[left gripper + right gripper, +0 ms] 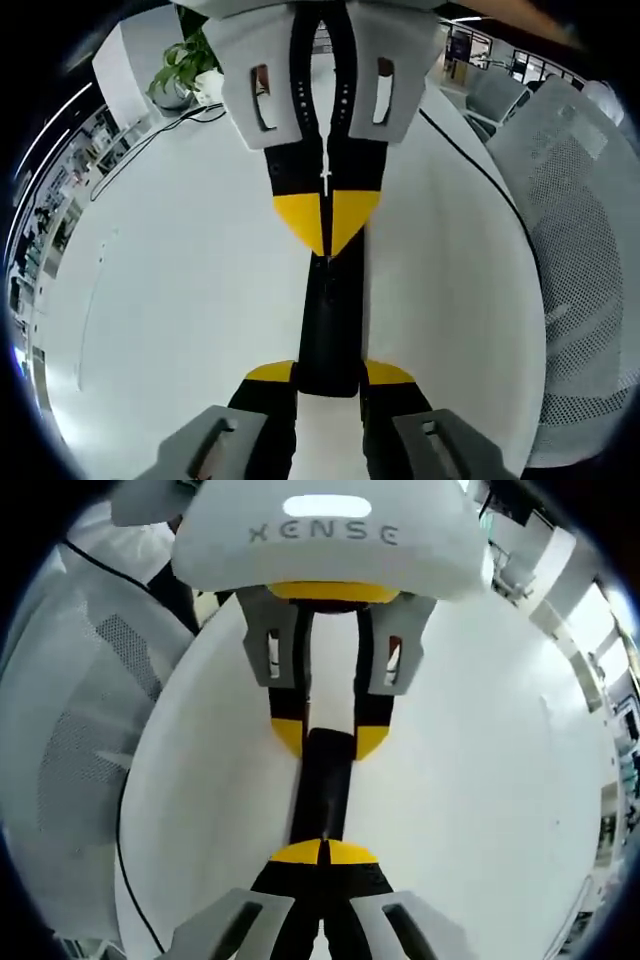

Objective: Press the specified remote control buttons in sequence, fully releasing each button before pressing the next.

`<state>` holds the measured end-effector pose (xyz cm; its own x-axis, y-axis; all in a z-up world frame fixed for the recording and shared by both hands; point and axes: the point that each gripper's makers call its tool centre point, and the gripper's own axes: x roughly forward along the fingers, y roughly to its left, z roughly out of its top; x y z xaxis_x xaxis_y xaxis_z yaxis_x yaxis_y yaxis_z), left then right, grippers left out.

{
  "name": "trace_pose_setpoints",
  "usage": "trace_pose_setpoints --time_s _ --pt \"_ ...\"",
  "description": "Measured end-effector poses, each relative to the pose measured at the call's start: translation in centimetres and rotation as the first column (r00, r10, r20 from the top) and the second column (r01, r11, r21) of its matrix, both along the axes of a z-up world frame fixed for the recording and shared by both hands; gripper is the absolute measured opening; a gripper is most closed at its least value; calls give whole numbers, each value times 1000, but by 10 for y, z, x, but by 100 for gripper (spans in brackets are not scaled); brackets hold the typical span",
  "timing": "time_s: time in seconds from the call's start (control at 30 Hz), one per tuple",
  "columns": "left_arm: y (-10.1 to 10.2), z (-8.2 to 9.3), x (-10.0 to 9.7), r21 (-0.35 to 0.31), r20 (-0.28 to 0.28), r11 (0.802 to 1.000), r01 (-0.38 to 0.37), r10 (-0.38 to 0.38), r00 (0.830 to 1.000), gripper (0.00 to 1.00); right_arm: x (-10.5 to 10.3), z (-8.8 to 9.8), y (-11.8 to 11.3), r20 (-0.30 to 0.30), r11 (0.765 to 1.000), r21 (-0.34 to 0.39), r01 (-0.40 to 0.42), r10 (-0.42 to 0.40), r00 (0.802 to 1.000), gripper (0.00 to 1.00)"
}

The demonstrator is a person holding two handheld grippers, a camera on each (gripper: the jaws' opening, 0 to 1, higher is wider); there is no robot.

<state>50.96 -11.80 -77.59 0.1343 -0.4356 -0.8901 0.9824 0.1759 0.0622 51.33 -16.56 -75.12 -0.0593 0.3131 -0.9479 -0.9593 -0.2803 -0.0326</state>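
The remote (pixel 328 330) looks too dark; its buttons cannot be told.

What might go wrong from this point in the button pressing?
The left claw grips the remote by one end only, so a push from the shut right claw near the other end may twist it loose. The right claw also hides the buttons beneath it, so a neighbouring one may get pressed.
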Motion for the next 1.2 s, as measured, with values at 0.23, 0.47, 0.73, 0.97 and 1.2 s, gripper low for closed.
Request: trace_pose_setpoints --time_s 0.23,0.47,0.73,0.97,1.2 --pt "0 0 0 1 -2 1000 -1 1 1000 23 2 11 -2 15 1000 7 0 0 1000 0" --pt "-1 0 0 3 -3 1000 0 0 1000 23 2 24 3 36 1000 25 -13 12 999 0" --pt "-1 0 0 -1 -3 1000 -1 1 1000 23 -7 9 2 13 1000 16 -13 13 1000 0" --pt "-2 0 0 -3 -5 1000 -3 3 1000 23 -11 1 -3 1 1000 4 -5 5 1000 0" --pt "-3 -1 1 -6 -10 1000 -3 3 1000 23 -13 -8 -5 -12 1000 -1 3 -3 1000 0"
